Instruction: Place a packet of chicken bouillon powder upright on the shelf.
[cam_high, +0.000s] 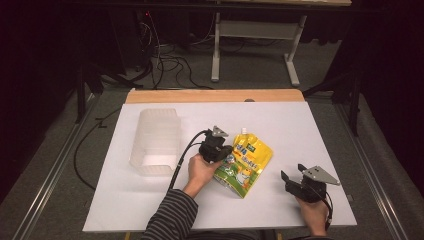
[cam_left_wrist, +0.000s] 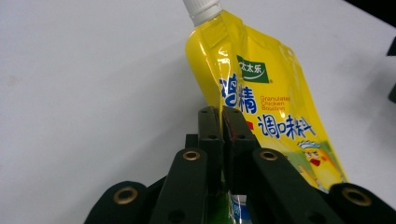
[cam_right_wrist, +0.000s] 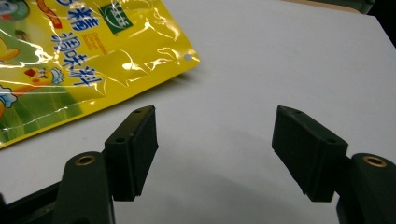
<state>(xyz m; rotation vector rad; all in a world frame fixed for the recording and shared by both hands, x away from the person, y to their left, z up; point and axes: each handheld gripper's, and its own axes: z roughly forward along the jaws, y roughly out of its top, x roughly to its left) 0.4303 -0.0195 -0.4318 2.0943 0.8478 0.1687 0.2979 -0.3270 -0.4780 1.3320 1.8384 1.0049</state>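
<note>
A yellow spouted pouch (cam_high: 246, 162) with a white cap (cam_high: 244, 131) and blue print lies in the middle of the white table (cam_high: 300, 125). My left gripper (cam_high: 227, 151) is shut on its left edge. In the left gripper view the two jaws (cam_left_wrist: 222, 122) press together on the pouch (cam_left_wrist: 275, 107) below its cap (cam_left_wrist: 201, 9). My right gripper (cam_high: 292, 171) rests to the right of the pouch near the front edge, open and holding nothing. In the right gripper view the gripper (cam_right_wrist: 215, 135) stands wide over bare table, with the pouch (cam_right_wrist: 70, 56) at the upper left.
A translucent plastic container (cam_high: 155, 142) stands on the table's left part, left of my left hand. A wooden strip (cam_high: 215, 96) runs along the far edge. Cables (cam_high: 165, 60) and a table frame (cam_high: 250, 35) lie on the floor beyond.
</note>
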